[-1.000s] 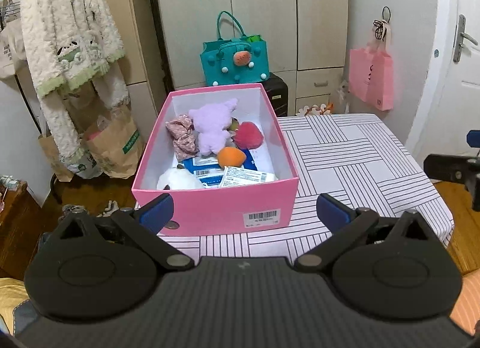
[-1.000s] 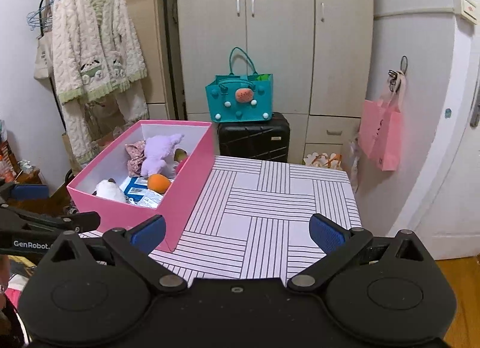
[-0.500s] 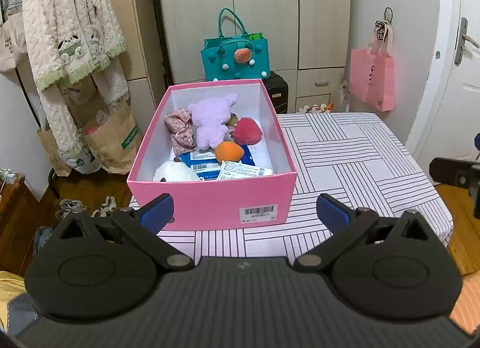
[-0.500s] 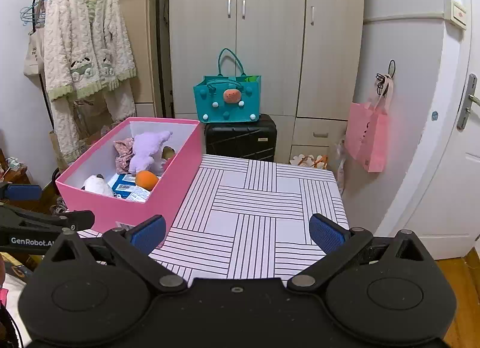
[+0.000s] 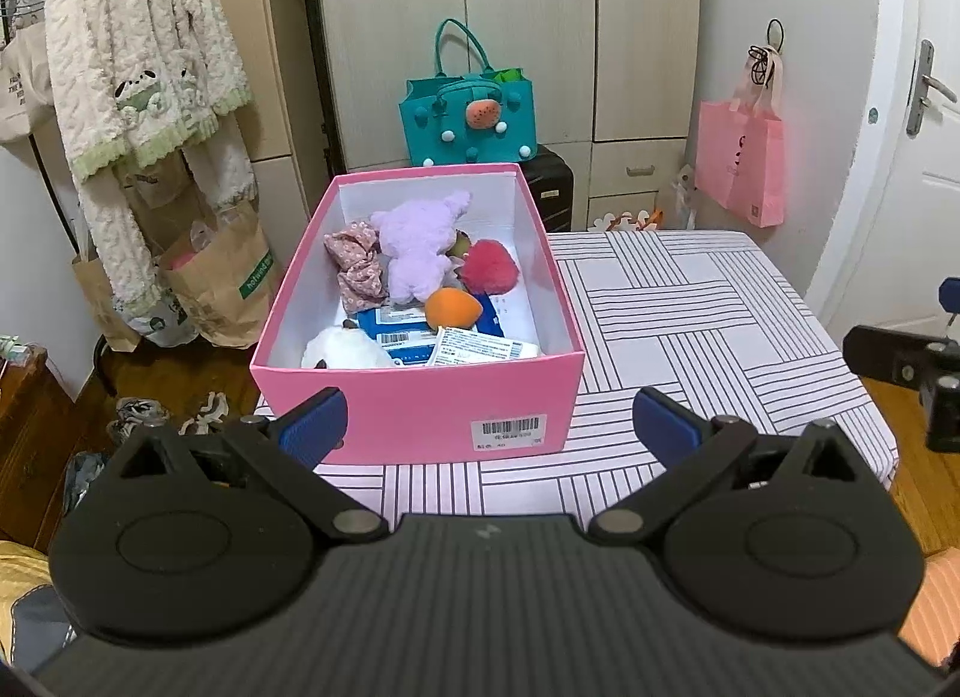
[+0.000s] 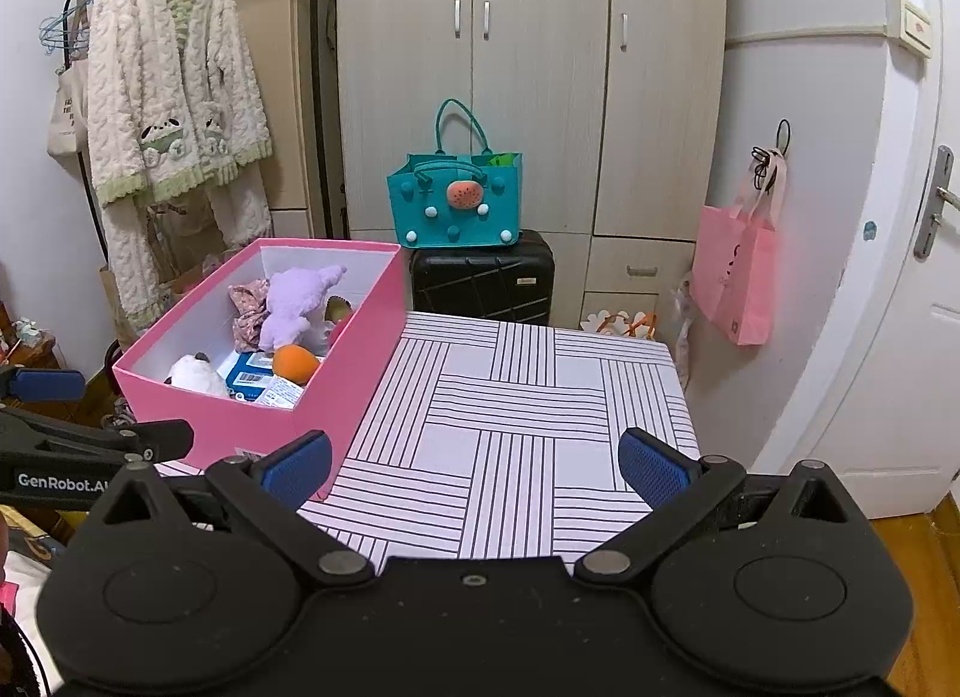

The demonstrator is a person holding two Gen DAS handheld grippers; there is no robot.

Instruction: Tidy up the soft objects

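a pink box [image 5: 414, 403] sits on the left part of the striped tabletop [image 5: 690, 325], its barcode label facing the left gripper [image 5: 489, 424]. inside the box lie the soft things: a lilac plush [image 5: 417, 253] near the far end, a floral scrunchie [image 5: 354, 265] touching its left side, a red pompom [image 5: 489, 268] just to its right, an orange sponge [image 5: 453, 307] nearer the middle, and a white plush [image 5: 345, 349] in the near left corner. blue packets [image 5: 390, 331] and a white label slip [image 5: 480, 346] lie under and beside them. the left gripper hangs short of the box's near wall, its blue-padded fingers [image 5: 312, 424] spread wide with nothing between them. the right gripper [image 6: 474, 466] hangs over the near edge of the tabletop, to the right of the box, its fingers [image 6: 651, 469] also spread wide and holding nothing. in the right view the left gripper shows as a dark arm at the left edge. the rest of the tabletop right of the box is bare stripes. behind the tabletop stand a black suitcase [image 6: 480, 277] with a teal bag [image 6: 456, 199] on top, in front of a wardrobe [image 6: 528, 66]. a pink bag [image 6: 735, 271] hangs on the wall to the right, and a cream robe [image 6: 174, 90] hangs on a rack to the left.
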